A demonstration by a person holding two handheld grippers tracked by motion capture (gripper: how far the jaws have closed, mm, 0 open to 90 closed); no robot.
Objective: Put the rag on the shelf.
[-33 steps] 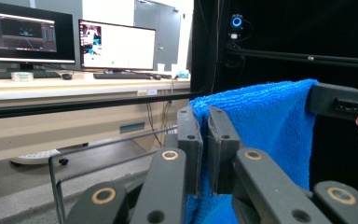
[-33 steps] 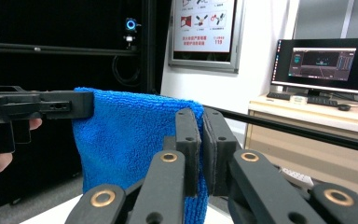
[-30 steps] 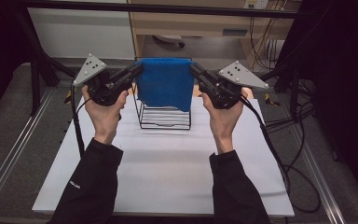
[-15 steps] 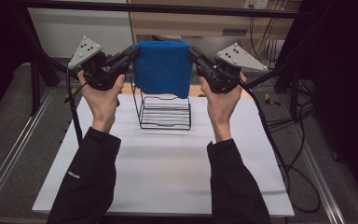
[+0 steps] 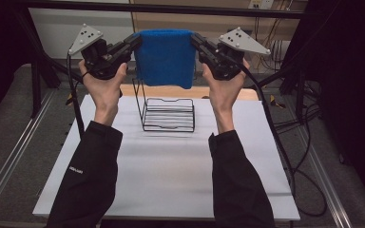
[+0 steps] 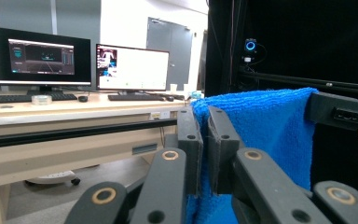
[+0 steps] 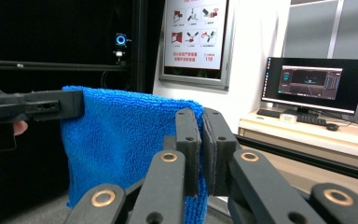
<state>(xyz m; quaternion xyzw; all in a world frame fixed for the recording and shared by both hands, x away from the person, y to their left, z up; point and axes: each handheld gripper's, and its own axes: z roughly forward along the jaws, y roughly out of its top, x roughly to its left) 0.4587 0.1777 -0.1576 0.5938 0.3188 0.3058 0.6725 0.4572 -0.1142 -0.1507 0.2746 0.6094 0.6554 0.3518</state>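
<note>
A blue towel [image 5: 165,58] hangs folded in the air above a black wire rack [image 5: 168,115], held by its two top corners. My left gripper [image 5: 137,41] is shut on the towel's left top corner, and my right gripper [image 5: 193,39] is shut on the right top corner. In the left gripper view the jaws [image 6: 204,122] pinch the blue towel [image 6: 265,126], with the other gripper's jaw [image 6: 340,112] gripping its far end. The right gripper view has its jaws [image 7: 202,122] pinching the towel [image 7: 116,140], and the other gripper [image 7: 32,106] holds the far corner. The towel's lower edge hangs clear above the rack.
The rack stands on a white table top [image 5: 171,180] near its far middle. A black frame bar [image 5: 171,8] runs overhead at the back. Cables [image 5: 294,142] trail to the right of the table. A desk with monitors [image 6: 37,58] stands beyond the frame.
Both hands have risen together and carried the towel up off the rack. It draped over the rack's top before; it now hangs free above it.
</note>
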